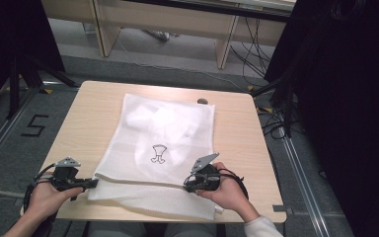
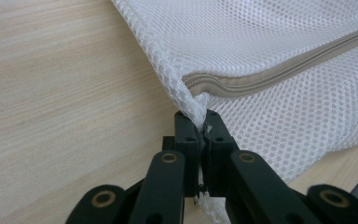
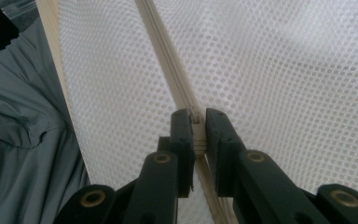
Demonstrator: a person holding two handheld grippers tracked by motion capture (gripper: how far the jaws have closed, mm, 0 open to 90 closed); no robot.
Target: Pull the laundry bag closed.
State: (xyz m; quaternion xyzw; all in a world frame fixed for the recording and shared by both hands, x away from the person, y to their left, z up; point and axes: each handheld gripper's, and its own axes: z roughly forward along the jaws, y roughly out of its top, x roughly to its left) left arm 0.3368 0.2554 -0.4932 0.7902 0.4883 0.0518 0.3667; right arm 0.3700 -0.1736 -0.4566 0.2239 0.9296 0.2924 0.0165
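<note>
High view. Wooden table (image 1: 94, 118); on it a white mesh laundry bag (image 1: 170, 126), lying flat, its near edge close to the table's front edge. White contents show dimly through the mesh, and a small black printed figure (image 1: 158, 153) sits on its middle. Left gripper (image 1: 91, 183), held in the left hand (image 1: 47, 196), meets the bag's near-left corner. Right gripper (image 1: 188, 185), held in the right hand (image 1: 229, 190), sits on the bag's near edge, right of centre. A small dark object (image 1: 202, 101) lies on the table just beyond the bag's far-right corner; what it is cannot be told.

Left gripper view. Jaws pressed together, pinching the mesh corner seam of the bag (image 2: 279, 60) where the beige zipper (image 2: 279, 70) ends. The rest of the bag extends away to the upper right; bare table (image 2: 60, 93) to the left.

Right gripper view. Jaws closed on the zipper line (image 3: 168, 65), nipping a small beige part between their tips, probably the pull. Mesh (image 3: 284, 70) spreads on both sides; grey cloth (image 3: 23, 140) at the left.
</note>
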